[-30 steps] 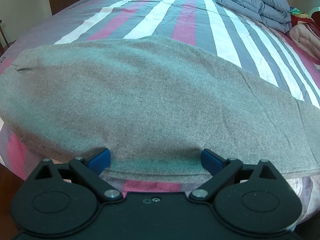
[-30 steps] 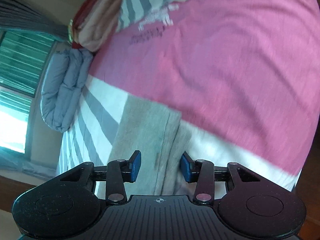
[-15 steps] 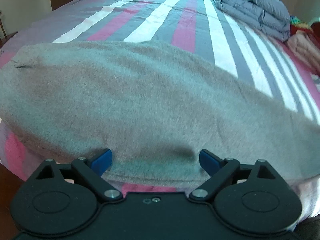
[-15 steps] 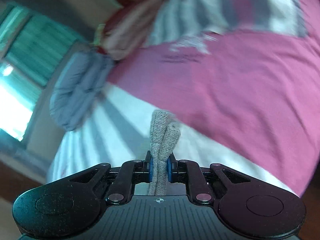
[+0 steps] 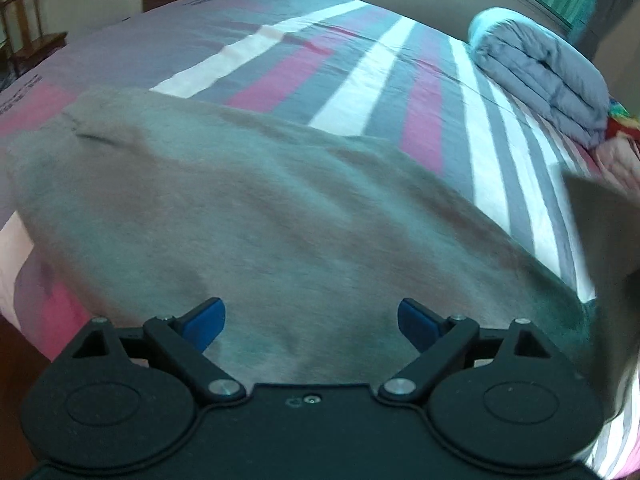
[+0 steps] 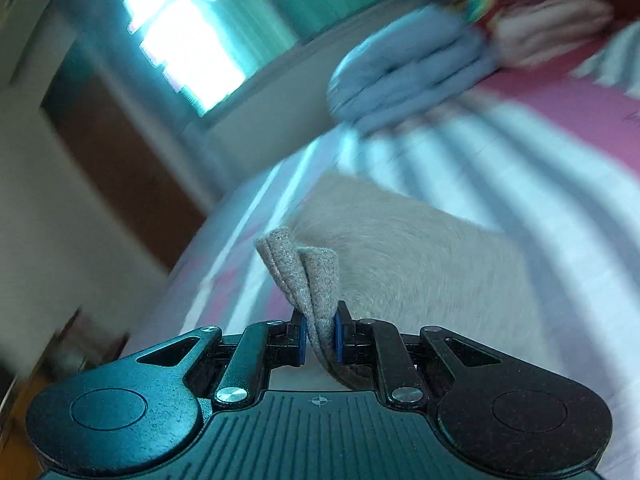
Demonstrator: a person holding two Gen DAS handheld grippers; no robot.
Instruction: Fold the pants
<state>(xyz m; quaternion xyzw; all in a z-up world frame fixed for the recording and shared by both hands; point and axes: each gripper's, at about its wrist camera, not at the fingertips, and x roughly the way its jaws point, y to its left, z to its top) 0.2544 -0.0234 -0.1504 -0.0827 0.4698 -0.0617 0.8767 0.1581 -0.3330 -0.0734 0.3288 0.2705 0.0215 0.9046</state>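
Observation:
The grey pants (image 5: 280, 216) lie spread across the striped bed (image 5: 360, 80) near its front edge. My left gripper (image 5: 312, 320) is open, its blue pads over the pants' near edge, holding nothing. My right gripper (image 6: 320, 338) is shut on a bunched end of the pants (image 6: 308, 276) and holds it lifted above the bed. The rest of the pants (image 6: 420, 264) trails away to the right in the right wrist view. A raised flap of the pants (image 5: 604, 248) shows at the right edge of the left wrist view.
A folded grey-blue duvet (image 5: 540, 68) lies at the far right of the bed, with pink and red bedding (image 5: 616, 148) beside it. A wooden chair (image 5: 24, 32) stands left of the bed. A window (image 6: 188, 48) and a brown door (image 6: 120, 168) show in the right wrist view.
My right gripper closed on the pants' end and has lifted and swung it over the bed. My left gripper stayed open and moved slightly forward over the pants.

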